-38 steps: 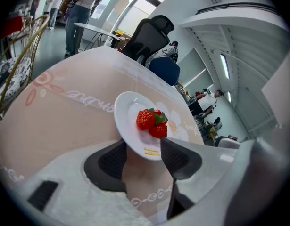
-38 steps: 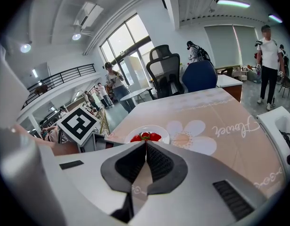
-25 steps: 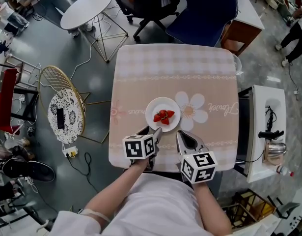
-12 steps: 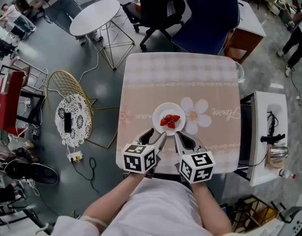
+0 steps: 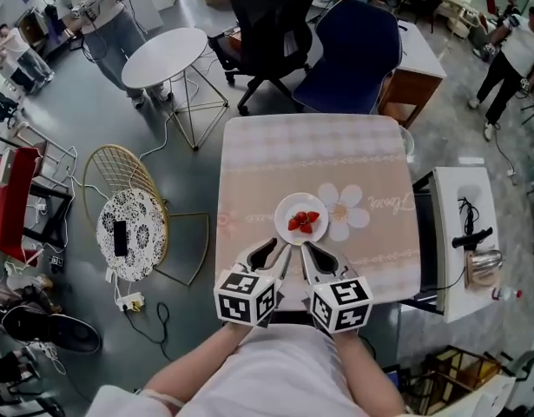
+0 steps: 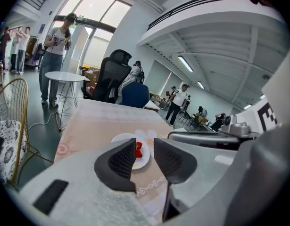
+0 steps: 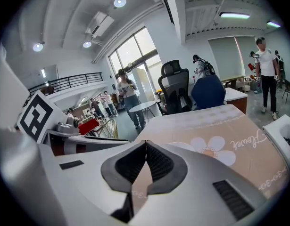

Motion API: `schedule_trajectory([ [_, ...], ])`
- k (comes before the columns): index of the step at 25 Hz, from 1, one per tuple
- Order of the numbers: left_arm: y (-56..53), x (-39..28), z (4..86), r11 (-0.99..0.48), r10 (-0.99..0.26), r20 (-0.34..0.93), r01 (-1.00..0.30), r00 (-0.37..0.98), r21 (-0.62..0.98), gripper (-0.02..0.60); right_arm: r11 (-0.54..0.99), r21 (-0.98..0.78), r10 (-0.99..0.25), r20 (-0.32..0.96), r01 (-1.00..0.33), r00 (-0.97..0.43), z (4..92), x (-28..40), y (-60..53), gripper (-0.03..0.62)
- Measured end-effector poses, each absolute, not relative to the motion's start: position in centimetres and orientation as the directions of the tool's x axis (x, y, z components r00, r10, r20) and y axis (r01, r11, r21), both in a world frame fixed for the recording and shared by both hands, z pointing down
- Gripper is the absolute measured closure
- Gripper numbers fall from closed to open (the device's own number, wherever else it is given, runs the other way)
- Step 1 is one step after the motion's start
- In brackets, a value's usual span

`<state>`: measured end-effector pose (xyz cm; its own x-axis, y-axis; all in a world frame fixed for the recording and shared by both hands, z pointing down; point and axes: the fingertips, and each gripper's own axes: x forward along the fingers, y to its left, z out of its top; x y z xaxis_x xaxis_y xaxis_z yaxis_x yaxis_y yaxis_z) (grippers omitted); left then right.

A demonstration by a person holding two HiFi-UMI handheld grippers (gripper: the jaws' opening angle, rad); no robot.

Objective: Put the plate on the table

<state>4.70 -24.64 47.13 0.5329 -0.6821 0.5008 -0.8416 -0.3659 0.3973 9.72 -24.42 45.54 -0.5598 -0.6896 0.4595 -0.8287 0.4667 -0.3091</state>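
A white plate (image 5: 290, 210) with red strawberries (image 5: 304, 221) rests on the beige flowered tablecloth (image 5: 249, 155), near the table's middle. My left gripper (image 5: 273, 252) hovers just short of the plate's near rim. Its jaws are closing, a gap still shows between the pads, and nothing is in it. In the left gripper view the plate (image 6: 118, 139) and strawberries (image 6: 138, 149) lie beyond the left gripper (image 6: 145, 150). My right gripper (image 5: 310, 254) is beside it, shut and empty. The right gripper (image 7: 145, 144) has its pad tips touching over the cloth.
A blue chair (image 5: 353, 46) and a black office chair (image 5: 267, 11) stand at the table's far side. A round white table (image 5: 167, 46) and a gold wire chair (image 5: 128, 220) are on the left. A white cabinet (image 5: 453, 202) with a kettle (image 5: 480, 266) is on the right. People stand around.
The left gripper's jaws have narrowed from wide open. Both grippers now sit closer together before the plate. The plate has stayed on the cloth.
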Motion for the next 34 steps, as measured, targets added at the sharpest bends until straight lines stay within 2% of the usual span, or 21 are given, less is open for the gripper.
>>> schedule_trajectory([
  [7,-21.8,4.1,44.8,-0.464,-0.687,0.444,-0.818,0.575,0.341,0.504,0.447,-0.268,-0.74,0.425,-0.853,-0.521,43.3,8.0,-21.5,0.589],
  [11,-20.0,3.4,44.2,-0.485,-0.694,0.416,-0.809,0.588,0.333,0.574,0.44,-0.234,-0.764,0.411,-0.867,-0.498,42.5,7.2,-19.6,0.589],
  [34,-16.0,1.5,42.8,-0.547,-0.684,0.393,-0.788,0.615,0.282,0.575,0.408,-0.194,-0.806,0.382,-0.892,-0.452,41.3,5.1,-15.2,0.589],
])
